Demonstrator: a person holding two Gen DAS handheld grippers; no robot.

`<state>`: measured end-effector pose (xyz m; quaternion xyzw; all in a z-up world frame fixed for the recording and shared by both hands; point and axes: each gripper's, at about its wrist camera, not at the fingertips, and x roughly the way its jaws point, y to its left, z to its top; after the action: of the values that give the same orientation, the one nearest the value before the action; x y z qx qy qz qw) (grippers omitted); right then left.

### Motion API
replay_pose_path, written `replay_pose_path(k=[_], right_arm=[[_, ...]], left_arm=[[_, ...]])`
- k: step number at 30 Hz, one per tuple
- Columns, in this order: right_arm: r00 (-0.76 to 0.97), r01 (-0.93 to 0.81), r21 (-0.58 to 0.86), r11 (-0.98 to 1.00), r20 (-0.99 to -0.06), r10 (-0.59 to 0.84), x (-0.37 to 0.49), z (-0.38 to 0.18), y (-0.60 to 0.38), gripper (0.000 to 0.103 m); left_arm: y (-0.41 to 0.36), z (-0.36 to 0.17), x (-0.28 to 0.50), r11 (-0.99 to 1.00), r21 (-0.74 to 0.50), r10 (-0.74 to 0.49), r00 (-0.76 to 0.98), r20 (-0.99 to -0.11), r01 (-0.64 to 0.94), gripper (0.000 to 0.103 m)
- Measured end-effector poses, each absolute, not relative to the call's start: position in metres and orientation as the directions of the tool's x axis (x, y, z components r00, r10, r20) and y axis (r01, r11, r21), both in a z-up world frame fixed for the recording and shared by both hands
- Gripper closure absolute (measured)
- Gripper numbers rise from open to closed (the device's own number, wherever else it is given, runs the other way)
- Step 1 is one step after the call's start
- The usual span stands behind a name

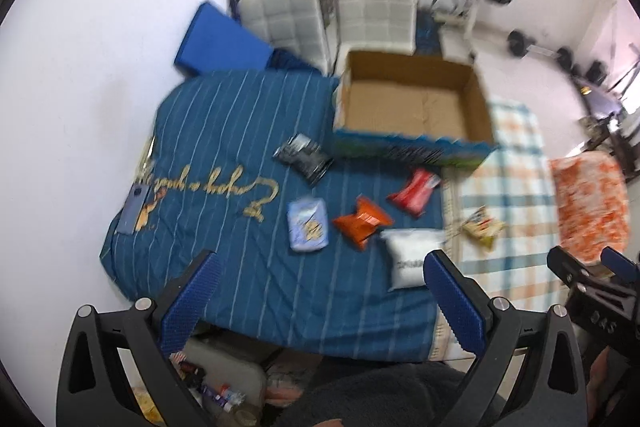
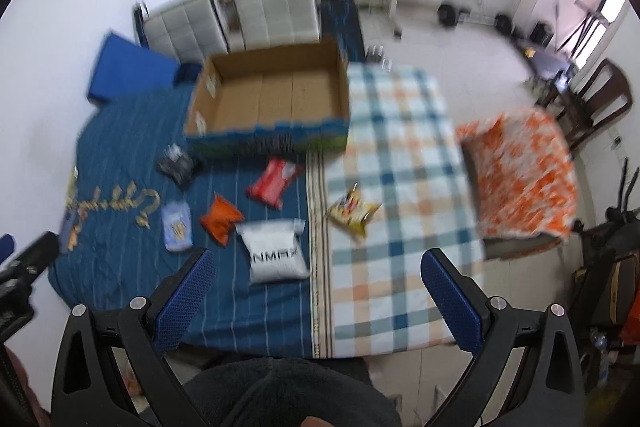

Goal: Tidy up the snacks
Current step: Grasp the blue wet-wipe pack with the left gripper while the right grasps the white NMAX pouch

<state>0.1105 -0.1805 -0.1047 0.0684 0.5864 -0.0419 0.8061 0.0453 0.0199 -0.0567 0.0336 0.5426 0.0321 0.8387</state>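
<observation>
Nothing's packed, so I'm at the start: both my left gripper (image 1: 320, 267) and right gripper (image 2: 316, 267) hang spread wide and empty, the cardboard box (image 2: 224, 95) sits bare upper-centre, and I'd probably grab the white bag (image 2: 276, 255) lying mid-frame first.

Dark blue bedspread (image 2: 248, 307) with thin white stripes and gold script embroidery (image 1: 224, 193). Beside it a plaid sheet (image 2: 400, 155): white, blue, orange checks. Cardboard box (image 2: 272, 99) plain brown inside, blue-and-green printed outer wall. Snack packs: black packet (image 1: 304, 157), red packet (image 1: 416, 193), orange packet (image 1: 362, 221), light-blue packet (image 1: 307, 229), white bag (image 2: 276, 255) with black lettering, yellow packet (image 2: 352, 213). Pillow (image 2: 524, 179) orange-and-white blotched. Solid blue cushion (image 1: 222, 41). White quilted chairs (image 1: 372, 9). Gripper finger pads (image 2: 186, 303) blue, textured; frames black. Walls white.
</observation>
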Motion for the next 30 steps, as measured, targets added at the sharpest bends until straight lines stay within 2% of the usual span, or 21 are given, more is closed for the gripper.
replay_pose_path(k=[9,13,20,23,25,30], right_arm=[[0.011,0.108,0.086,0.990,-0.996,0.085,0.173,-0.327,-0.136,0.000],[-0.072,0.077,0.077,0.994,-0.994,0.082,0.180,-0.390,-0.111,0.000],[-0.201,0.028,0.035,0.999,-0.979,0.040,0.173,-0.459,-0.083,0.000],[-0.242,0.042,0.028,0.999,-0.970,0.037,0.166,-0.477,-0.081,0.000],[-0.257,0.062,0.037,0.997,-0.965,0.052,0.163,-0.483,-0.082,0.012],[-0.262,0.075,0.030,0.997,-0.964,0.049,0.160,-0.483,-0.090,0.020]], left_arm=[[0.052,-0.197,0.090,0.984,0.167,0.175,0.208,-0.962,-0.053,0.000],[0.066,-0.249,0.105,0.980,0.196,0.198,0.143,-0.970,-0.023,0.000],[0.092,-0.307,0.124,0.980,0.195,0.197,0.058,-0.979,-0.033,0.000],[0.105,-0.325,0.135,0.985,0.156,0.157,0.017,-0.987,-0.069,0.000],[0.113,-0.338,0.144,0.989,0.114,0.113,-0.016,-0.994,-0.095,0.000],[0.120,-0.373,0.168,0.991,0.046,0.035,-0.087,-0.996,-0.128,0.000]])
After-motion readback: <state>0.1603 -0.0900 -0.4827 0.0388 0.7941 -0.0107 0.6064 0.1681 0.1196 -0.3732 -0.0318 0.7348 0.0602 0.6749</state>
